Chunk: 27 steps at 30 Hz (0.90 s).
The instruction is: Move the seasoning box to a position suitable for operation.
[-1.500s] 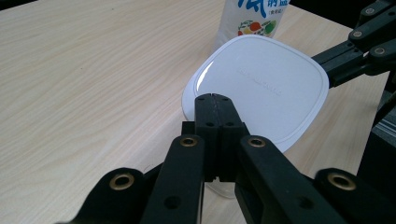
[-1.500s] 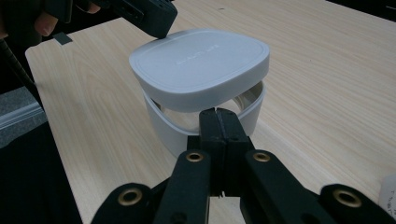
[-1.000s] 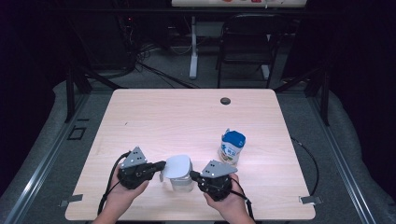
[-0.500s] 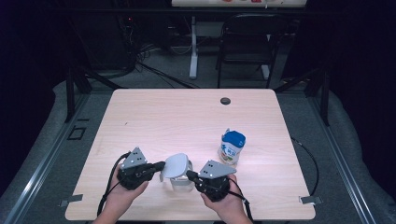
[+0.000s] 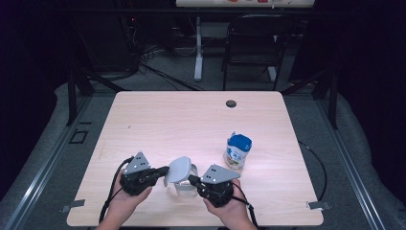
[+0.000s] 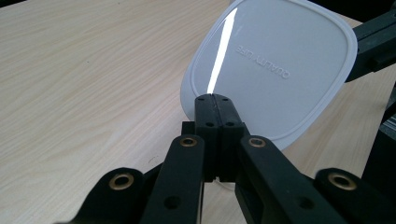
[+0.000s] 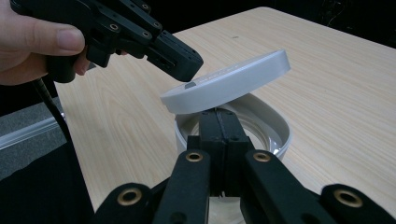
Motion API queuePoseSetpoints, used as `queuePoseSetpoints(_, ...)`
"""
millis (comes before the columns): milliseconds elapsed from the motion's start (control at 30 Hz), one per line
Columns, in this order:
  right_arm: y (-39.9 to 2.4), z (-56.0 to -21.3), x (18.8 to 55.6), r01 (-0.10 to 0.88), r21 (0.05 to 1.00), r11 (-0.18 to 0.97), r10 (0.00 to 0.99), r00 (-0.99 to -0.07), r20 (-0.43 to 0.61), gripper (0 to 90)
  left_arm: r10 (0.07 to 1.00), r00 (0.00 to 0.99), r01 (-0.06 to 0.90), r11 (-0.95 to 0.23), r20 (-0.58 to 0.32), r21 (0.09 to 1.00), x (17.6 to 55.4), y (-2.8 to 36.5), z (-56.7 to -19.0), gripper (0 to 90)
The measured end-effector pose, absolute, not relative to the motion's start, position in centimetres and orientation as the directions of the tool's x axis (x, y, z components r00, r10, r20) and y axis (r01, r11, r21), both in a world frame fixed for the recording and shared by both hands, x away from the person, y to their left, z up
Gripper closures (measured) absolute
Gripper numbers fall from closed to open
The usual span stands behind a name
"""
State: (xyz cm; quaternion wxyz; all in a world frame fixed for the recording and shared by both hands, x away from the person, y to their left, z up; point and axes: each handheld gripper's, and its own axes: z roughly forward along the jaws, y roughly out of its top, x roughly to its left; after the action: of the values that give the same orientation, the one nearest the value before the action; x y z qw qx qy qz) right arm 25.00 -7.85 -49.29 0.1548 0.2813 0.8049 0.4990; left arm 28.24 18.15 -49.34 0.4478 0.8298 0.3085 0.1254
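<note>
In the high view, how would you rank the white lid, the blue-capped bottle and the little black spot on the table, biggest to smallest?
1. white lid and blue-capped bottle: they look about alike, and the lid is tilted, so I won't rank them.
2. black spot: clearly the smallest, though it lies farther from the camera.

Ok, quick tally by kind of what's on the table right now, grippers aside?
Lids: 1, the white lid tilted up in the left gripper.
Containers: 1, the clear container gripped at its rim by the right gripper.
Bottles: 1, the blue-capped bottle standing apart.
Total: 3
</note>
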Motion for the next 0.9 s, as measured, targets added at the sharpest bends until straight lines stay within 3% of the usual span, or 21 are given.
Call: queuePoseSetpoints(900, -7.65, -49.09, 24.88, 0.286, 0.896, 0.341, 0.599, -0.8, 0.027, 90.0, 0.637, 0.768, 0.417, -0.415, -0.069, 0.809, 28.47, 18.25, -50.01, 90.0)
